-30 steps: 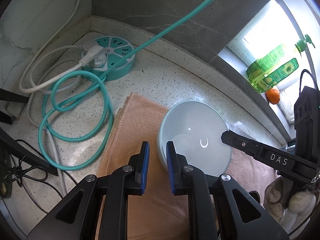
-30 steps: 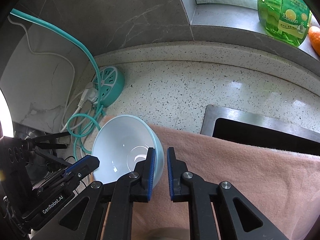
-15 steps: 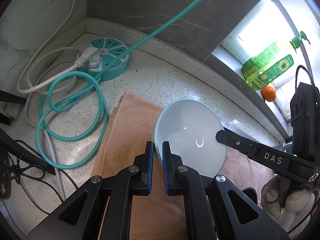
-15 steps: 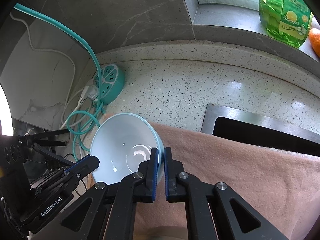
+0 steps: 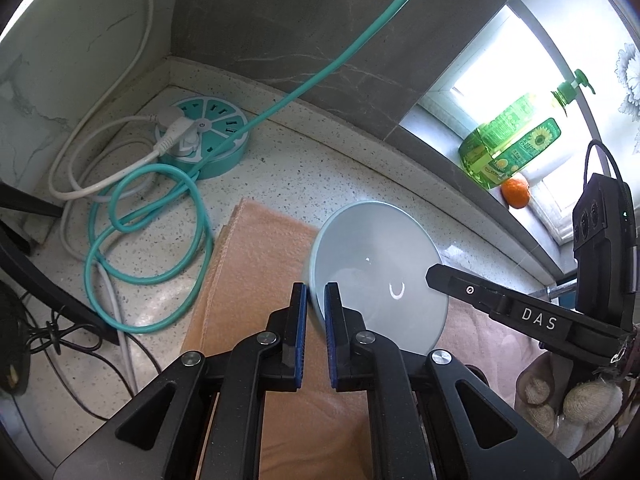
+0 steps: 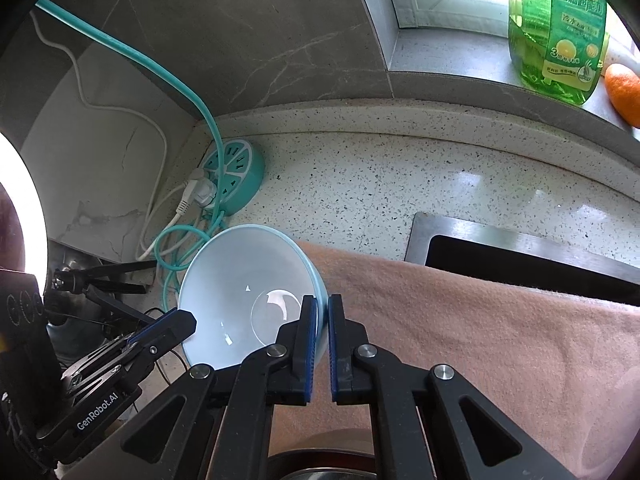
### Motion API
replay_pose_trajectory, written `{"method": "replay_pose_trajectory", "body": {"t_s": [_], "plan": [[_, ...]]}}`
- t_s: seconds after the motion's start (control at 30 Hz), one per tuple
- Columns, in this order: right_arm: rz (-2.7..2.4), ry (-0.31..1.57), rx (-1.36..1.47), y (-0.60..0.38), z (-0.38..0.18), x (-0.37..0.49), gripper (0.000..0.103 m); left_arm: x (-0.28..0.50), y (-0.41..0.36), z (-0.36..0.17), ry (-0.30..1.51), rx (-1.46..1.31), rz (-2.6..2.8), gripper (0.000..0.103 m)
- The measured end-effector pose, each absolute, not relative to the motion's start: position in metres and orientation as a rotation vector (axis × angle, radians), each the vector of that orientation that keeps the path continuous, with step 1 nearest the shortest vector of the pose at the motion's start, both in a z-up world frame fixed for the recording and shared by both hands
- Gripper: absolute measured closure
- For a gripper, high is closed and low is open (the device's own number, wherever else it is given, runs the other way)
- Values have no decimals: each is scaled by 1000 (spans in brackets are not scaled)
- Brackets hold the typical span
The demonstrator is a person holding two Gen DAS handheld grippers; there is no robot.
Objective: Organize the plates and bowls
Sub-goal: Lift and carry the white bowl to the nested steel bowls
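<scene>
Below, my left gripper (image 5: 315, 304) clamped on the pale blue bowl (image 5: 380, 276) rim, my right gripper (image 6: 322, 316) clamped opposite, pink towel (image 6: 480, 320) beneath the bowl, teal power hub (image 5: 204, 140) beyond the bowl.

The bowl (image 6: 240, 280) is glossy and smooth, like glazed ceramic, with bright glints inside. Beneath it lies a matt, fuzzy cloth towel (image 6: 460, 320). The table (image 6: 400, 188) is polished speckled stone. The sink rim (image 6: 500, 232) looks like brushed metal. The soap bottle (image 6: 556, 28) is clear shiny plastic.
</scene>
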State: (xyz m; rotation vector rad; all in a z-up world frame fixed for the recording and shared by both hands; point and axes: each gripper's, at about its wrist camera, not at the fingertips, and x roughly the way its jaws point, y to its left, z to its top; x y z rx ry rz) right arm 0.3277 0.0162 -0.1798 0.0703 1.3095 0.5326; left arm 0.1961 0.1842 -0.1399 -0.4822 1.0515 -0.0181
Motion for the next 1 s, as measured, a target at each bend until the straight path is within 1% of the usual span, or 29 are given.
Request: {"method": "replay_pose_trajectory", "body": {"t_s": [0.27,0.47,1.0], "plan": [[539,1281,75,7,-151,314,98,183,178,-112,1002,-467,-59,96],[539,1249,72,1,-131,300,98,173,172,-100,981,-461,-79,96],[516,1226,79,-29,-110,269,98,147,146,-84,967,-441,-155,96]]}}
